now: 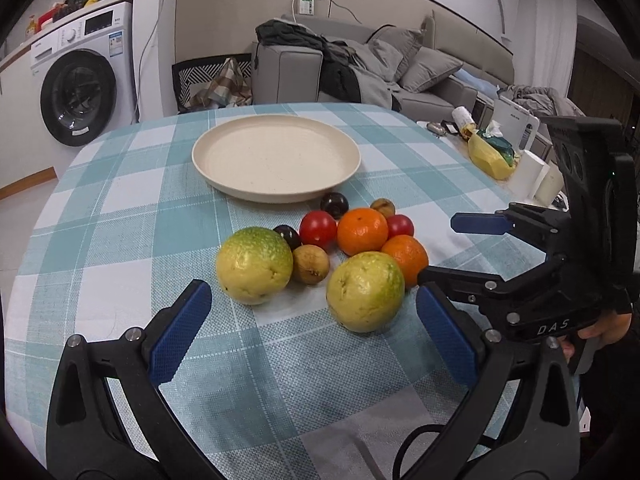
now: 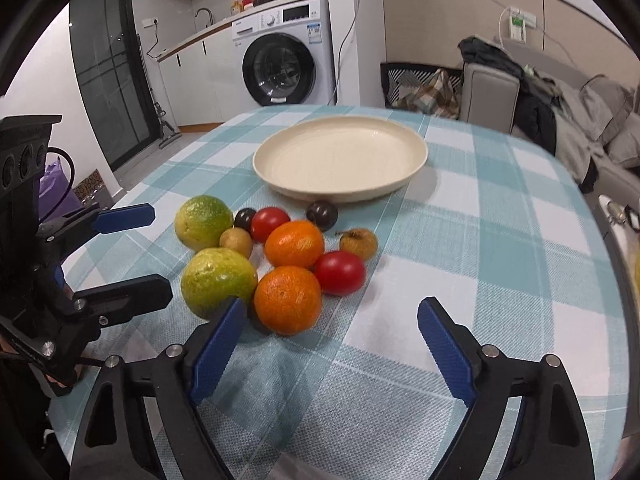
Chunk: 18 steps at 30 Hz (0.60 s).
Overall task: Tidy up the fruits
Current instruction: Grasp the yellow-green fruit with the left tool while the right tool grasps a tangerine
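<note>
Fruits [image 2: 288, 256] lie bunched near the middle of the checked tablecloth [image 2: 500, 240], just in front of the cream plate [image 2: 340, 160], which holds nothing; probably it is meant to receive them; left gripper [image 1: 312, 328] stands wide and empty before the two green-yellow fruits [image 1: 364, 292]; right gripper [image 2: 332, 332] gapes, gripping nothing, the nearer orange [image 2: 288, 300] just ahead.

One plate [image 1: 276, 159], two guavas [image 1: 254, 265], two oranges [image 1: 362, 231], two tomatoes [image 1: 318, 229].
</note>
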### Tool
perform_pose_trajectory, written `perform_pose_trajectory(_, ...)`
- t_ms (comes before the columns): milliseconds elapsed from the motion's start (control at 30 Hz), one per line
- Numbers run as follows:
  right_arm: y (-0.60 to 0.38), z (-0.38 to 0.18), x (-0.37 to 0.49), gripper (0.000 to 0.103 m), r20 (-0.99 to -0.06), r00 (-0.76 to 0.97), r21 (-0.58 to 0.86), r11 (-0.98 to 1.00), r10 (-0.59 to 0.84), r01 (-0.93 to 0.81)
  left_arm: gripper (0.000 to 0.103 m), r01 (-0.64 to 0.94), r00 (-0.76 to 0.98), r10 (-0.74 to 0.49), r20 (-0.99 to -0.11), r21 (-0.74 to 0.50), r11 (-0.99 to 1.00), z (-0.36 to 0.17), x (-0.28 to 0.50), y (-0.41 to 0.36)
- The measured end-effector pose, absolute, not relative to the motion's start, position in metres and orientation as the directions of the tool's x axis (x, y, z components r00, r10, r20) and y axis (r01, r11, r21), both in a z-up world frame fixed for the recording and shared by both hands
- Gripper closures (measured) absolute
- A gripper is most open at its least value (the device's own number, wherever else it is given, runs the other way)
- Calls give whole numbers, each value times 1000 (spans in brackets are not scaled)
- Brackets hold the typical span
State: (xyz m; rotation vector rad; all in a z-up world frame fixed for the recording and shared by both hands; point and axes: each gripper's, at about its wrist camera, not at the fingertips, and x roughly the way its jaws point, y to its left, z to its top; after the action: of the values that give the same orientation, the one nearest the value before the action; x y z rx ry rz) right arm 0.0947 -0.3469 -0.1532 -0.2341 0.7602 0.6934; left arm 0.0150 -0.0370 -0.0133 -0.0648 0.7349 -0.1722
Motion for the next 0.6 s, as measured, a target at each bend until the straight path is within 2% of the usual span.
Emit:
perform_pose_trajectory(300,-336,-165,95,24,-744,487,23,746,457,-665,1,146,695,-216,-685,-159,976,-24,22,-35)
perform_pose_trajectory(600,-321,-169,96,44,-757,467,9,723,456,-691,3,152,696,-207,-688,-141,978,-24,24,-42)
